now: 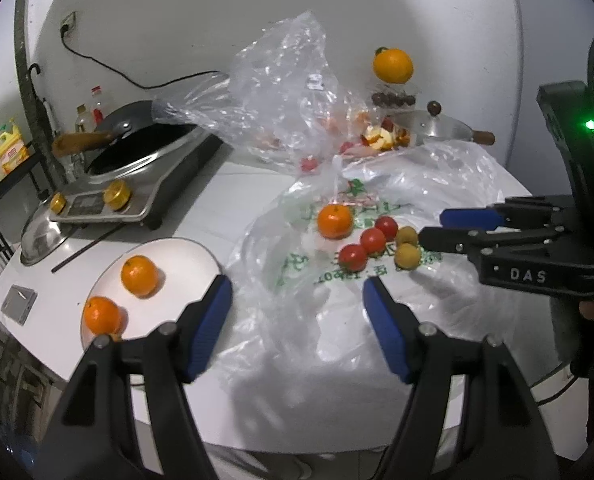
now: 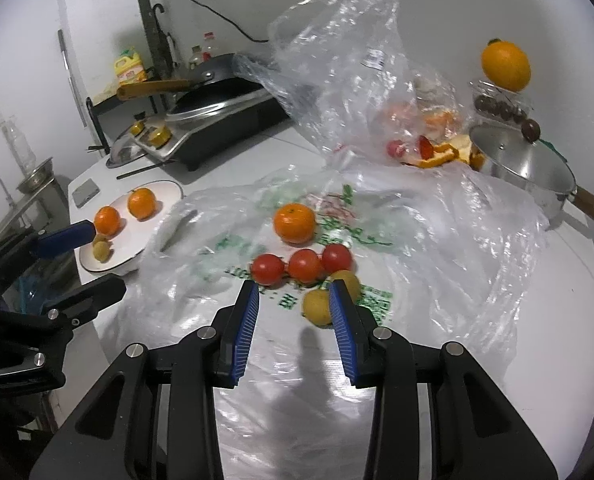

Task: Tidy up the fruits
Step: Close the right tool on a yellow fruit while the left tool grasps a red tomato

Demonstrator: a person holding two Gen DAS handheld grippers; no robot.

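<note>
Clear plastic sheeting (image 2: pixel 437 240) printed in green is spread over the white desk (image 1: pixel 201 216) and carries the loose fruit: one mandarin (image 2: pixel 294 223), three cherry tomatoes (image 2: pixel 305 265) in a row, and two small yellow fruits (image 2: pixel 317 306) just beside them. A white plate (image 2: pixel 153 236) at the desk's edge holds two more mandarins (image 1: pixel 139 275). A small yellow fruit on the plate is seen only from the right wrist; from the left wrist that spot is covered by the left gripper's own arm. The left gripper (image 1: pixel 297 304) is held above the sheeting near the plate, its fingers wide apart with nothing between them. The right gripper (image 2: pixel 294 304) is poised beside the yellow fruits, its fingers parted a little and gripping nothing; the nearer yellow fruit is partly covered by its right finger. Behind are recorded a crumpled clear bag (image 1: pixel 281 92) containing peel, an induction cooker (image 1: pixel 137 184) bearing a black wok, a lidded steel pan (image 2: pixel 525 168), and a large orange (image 1: pixel 393 65) atop a clear box of dark fruit. A sink with tap is shown by the right wrist view alone.
</note>
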